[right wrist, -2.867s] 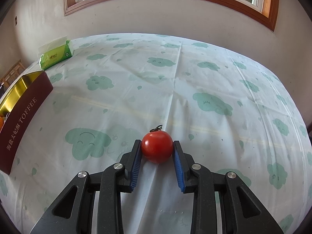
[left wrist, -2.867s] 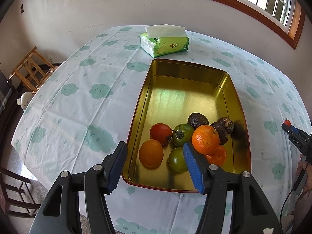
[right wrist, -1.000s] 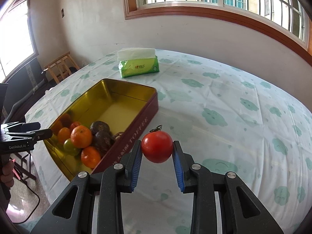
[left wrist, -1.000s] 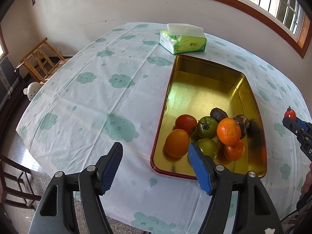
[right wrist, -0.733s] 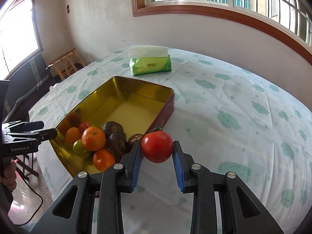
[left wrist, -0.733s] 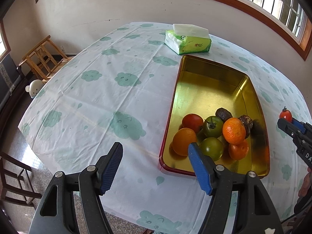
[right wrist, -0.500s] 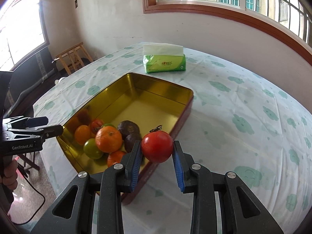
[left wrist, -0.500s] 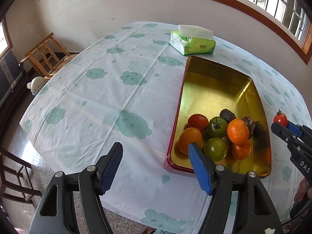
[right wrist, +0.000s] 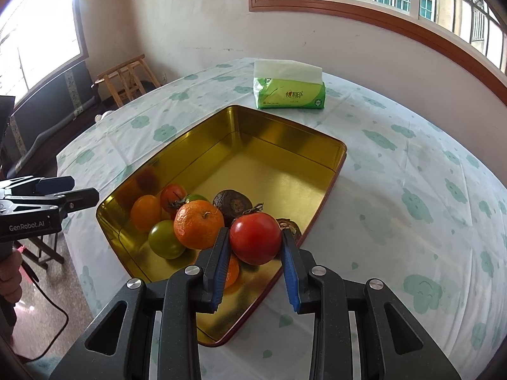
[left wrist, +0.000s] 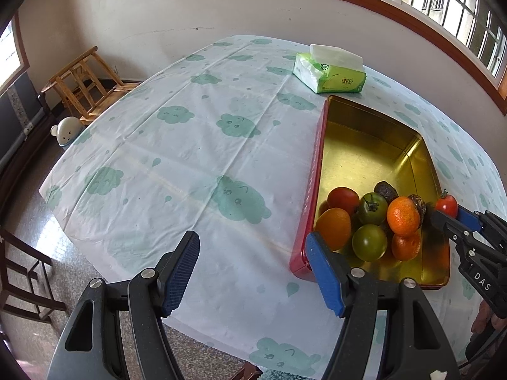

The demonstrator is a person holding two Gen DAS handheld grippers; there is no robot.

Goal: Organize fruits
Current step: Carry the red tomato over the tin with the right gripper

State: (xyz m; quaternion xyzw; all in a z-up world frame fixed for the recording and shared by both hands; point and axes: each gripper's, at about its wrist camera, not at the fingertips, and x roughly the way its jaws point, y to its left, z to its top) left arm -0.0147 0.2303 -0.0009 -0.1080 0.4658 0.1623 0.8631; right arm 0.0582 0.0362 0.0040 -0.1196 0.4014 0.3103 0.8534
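My right gripper is shut on a red tomato and holds it above the near end of a tin tray, gold inside and red outside. Under it lies a pile of fruit: a mandarin, a green tomato, another red tomato, an orange and a dark fruit. The left wrist view shows the held tomato over the tray's right rim. My left gripper stands open with nothing in it over the tablecloth, left of the tray's near corner.
A green tissue pack lies just beyond the tray's far end. The round table's edge runs close under my left gripper. On the floor to the left stand a wooden stool, a small white object and a dark chair.
My right gripper has carried the tomato from beside the tray's long side to over the fruit pile. My left gripper has drifted left, so the tray now sits further right in its view.
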